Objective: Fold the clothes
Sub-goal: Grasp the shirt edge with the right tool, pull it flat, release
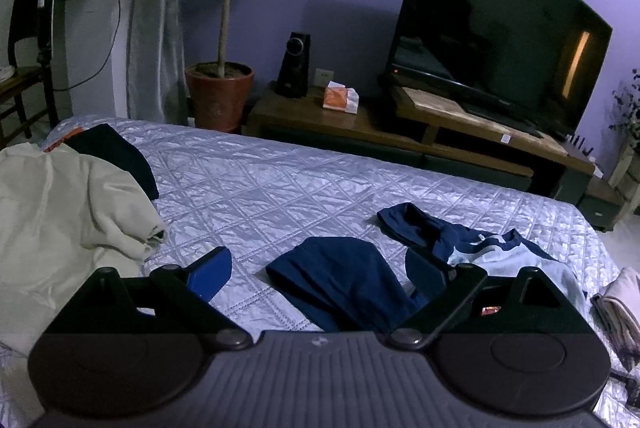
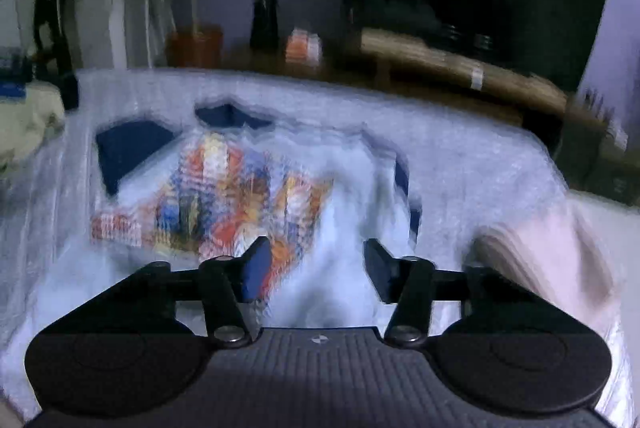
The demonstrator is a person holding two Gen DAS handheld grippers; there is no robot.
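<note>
my left claw [image 1: 320,268] stands wide apart above the navy sleeve [image 1: 344,280]. my right claw [image 2: 316,268] stands apart, empty, over the pale blue printed shirt [image 2: 248,188] on the quilted silver bedspread [image 1: 280,188].

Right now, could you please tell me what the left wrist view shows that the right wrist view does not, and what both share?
Only the left wrist view shows the black garment behind the cream garment, and the dark blue sleeve between the open left hand-held gripper fingers. Only the right wrist view, blurred, shows the T-shirt's colourful print and the open right hand-held gripper above it. Both share the quilted bedspread, potted plant, tissue box and television.
</note>
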